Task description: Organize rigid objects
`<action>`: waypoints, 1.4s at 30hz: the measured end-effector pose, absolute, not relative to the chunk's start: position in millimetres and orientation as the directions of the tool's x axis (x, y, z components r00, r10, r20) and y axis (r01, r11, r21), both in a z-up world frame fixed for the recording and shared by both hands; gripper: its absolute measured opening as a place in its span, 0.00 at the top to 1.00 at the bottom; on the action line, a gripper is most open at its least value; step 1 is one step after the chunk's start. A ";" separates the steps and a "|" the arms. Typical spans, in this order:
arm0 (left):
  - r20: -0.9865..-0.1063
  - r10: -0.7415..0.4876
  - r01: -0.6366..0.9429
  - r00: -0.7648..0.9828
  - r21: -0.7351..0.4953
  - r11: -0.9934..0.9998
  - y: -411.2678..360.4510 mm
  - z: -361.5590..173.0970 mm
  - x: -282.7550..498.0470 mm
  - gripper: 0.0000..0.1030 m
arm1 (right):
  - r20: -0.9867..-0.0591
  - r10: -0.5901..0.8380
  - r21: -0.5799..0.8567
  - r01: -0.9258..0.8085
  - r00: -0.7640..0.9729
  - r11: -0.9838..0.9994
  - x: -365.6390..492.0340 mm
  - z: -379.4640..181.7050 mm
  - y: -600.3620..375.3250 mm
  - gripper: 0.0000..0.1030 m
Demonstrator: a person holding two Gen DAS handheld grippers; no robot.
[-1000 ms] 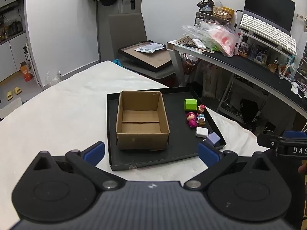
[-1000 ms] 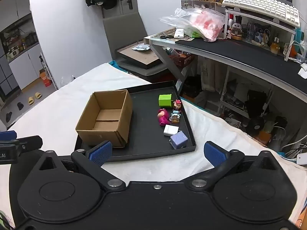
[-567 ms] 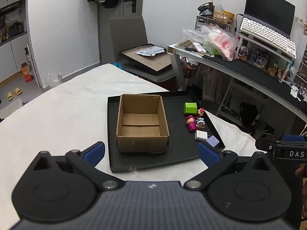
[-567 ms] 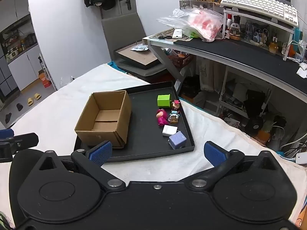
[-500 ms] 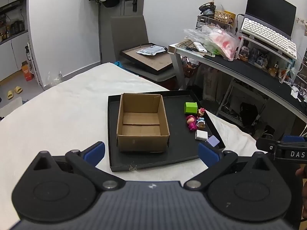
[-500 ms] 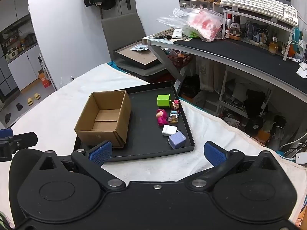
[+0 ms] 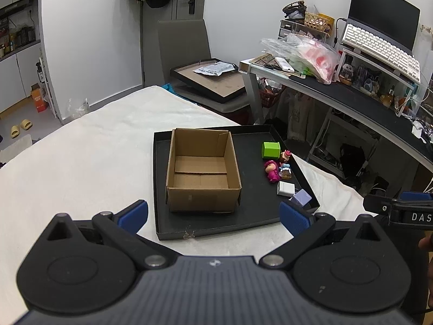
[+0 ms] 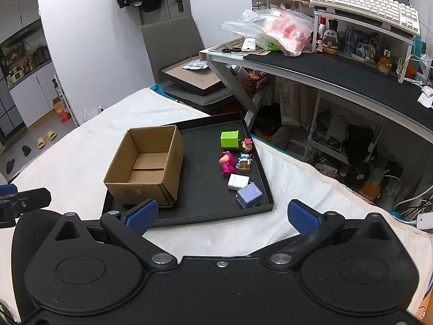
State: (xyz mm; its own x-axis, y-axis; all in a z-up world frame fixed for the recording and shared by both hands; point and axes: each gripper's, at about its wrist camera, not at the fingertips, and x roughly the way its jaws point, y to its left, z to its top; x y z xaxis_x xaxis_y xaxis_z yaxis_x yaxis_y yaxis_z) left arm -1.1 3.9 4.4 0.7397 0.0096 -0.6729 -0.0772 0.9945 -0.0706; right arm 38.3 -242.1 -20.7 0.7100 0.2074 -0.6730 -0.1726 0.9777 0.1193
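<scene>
On the white-covered tabletop [image 7: 81,157] sits a black tray [image 7: 254,216], near the right edge. At the tray's left stands an open cardboard box [image 7: 203,170]; along its right rim, far to near, lie a green cube [image 7: 270,149], a pink figure [image 7: 272,170] beside two small dolls [image 7: 285,163], a white block [image 7: 285,188] and a lilac cube [image 7: 301,197]. The left claw [image 7: 213,214] and right claw [image 8: 222,215] both hover spread wide, holding nothing, short of the tray's near edge.
</scene>
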 end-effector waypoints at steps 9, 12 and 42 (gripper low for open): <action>-0.673 0.004 -0.076 0.740 -0.077 0.994 4.8 1.9 -2.6 0.01 | -0.677 0.221 0.130 -0.181 0.702 0.975 37.7 -21.6 -241.1 0.00; -0.673 0.003 -0.074 0.740 -0.077 0.994 4.5 1.1 -2.4 0.01 | -0.681 0.219 0.128 -0.180 0.699 0.975 37.9 -22.4 -240.1 0.00; -0.679 0.004 -0.084 0.734 -0.085 0.993 9.3 -1.4 0.6 0.01 | -0.691 0.213 0.121 -0.180 0.691 0.976 40.6 -22.8 -238.8 0.00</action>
State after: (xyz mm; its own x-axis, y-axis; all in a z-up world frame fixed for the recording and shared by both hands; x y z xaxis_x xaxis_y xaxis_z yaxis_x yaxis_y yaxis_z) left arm 0.6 9.3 -1.4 0.7339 0.0040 -0.6793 -0.0838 0.9929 -0.0846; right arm 40.6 -238.8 -22.8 0.6907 0.2127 -0.6911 -0.1797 0.9763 0.1209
